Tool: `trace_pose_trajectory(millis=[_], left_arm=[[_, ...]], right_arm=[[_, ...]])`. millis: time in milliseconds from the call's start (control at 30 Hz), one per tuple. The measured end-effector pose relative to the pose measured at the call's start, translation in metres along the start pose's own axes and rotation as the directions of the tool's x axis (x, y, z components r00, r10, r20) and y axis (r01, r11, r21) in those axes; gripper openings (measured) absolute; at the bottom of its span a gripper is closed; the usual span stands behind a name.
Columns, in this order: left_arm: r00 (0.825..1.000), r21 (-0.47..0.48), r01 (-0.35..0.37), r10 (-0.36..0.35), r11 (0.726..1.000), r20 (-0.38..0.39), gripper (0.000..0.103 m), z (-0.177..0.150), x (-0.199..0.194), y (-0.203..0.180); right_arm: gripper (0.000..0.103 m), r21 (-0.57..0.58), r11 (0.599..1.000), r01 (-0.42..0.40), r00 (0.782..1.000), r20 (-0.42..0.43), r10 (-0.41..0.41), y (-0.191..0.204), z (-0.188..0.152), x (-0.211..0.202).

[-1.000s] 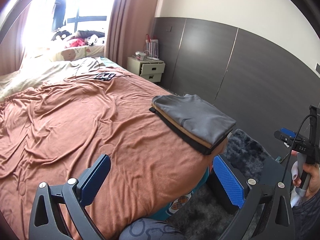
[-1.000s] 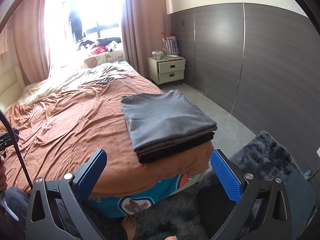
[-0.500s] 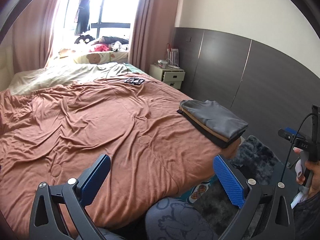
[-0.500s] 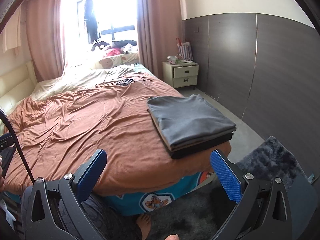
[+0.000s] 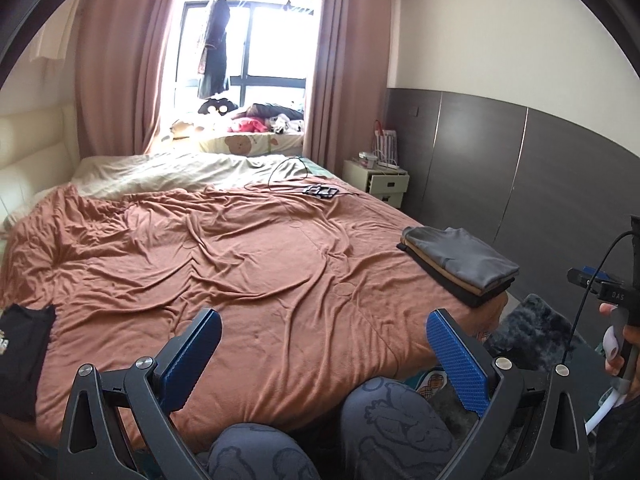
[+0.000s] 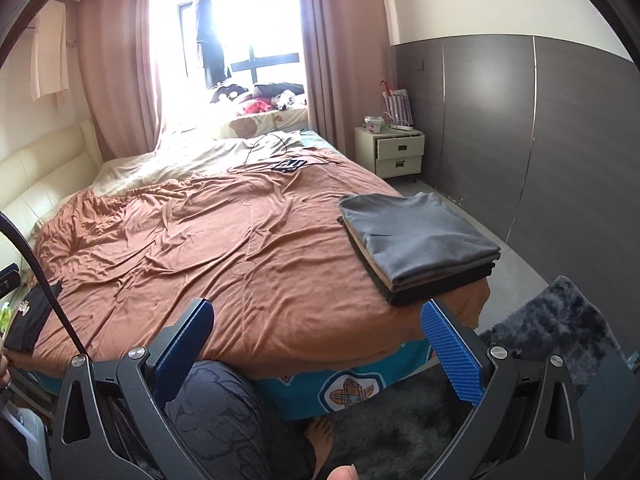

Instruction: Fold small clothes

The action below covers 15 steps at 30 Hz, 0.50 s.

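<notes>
Both the left tongs (image 5: pixel 322 354) and the right tongs (image 6: pixel 316 346) are held spread wide over the bed's near edge, nothing grasped or touched. A stack of folded clothes (image 6: pixel 418 242) is seen on the brown bedspread (image 5: pixel 240 264) at its right corner; a black garment (image 5: pixel 22 354) lies at the left edge.

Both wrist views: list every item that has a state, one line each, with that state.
left gripper: open, empty.
right gripper: open, empty.
stack of folded clothes: folded, grey on top, on the bed's right corner.
black garment: lying at the bed's left edge; whether it is folded is unclear.
brown blanket: spread, wrinkled.
nightstand drawer: upper one pulled partly out.
curtains: drawn apart.
</notes>
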State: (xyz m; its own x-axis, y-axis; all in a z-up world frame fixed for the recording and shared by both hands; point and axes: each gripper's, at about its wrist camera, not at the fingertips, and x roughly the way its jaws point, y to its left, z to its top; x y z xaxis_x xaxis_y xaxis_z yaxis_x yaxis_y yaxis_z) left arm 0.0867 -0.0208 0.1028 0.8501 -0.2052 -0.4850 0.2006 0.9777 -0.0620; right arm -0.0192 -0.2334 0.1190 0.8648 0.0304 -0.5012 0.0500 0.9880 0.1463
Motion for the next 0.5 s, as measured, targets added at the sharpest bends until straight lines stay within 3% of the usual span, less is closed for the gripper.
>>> trace_pose_trajectory(millis=[133,500], left_arm=[[1.000,0.014,0.002,-0.003,1.000,0.020,0.103,-0.010,-0.024,0.001],[0.996,-0.013,-0.077,0.078,0.997,0.032,0.103,-0.050,-0.057,0.008]], right_arm=[[0.103,-0.005,1.000,-0.010,1.000,0.005,0.010,0.010,-0.008,-0.011],[0.103,-0.048,0.998,-0.051,0.998,-0.026,0.050,0.040,-0.039,-0.012]])
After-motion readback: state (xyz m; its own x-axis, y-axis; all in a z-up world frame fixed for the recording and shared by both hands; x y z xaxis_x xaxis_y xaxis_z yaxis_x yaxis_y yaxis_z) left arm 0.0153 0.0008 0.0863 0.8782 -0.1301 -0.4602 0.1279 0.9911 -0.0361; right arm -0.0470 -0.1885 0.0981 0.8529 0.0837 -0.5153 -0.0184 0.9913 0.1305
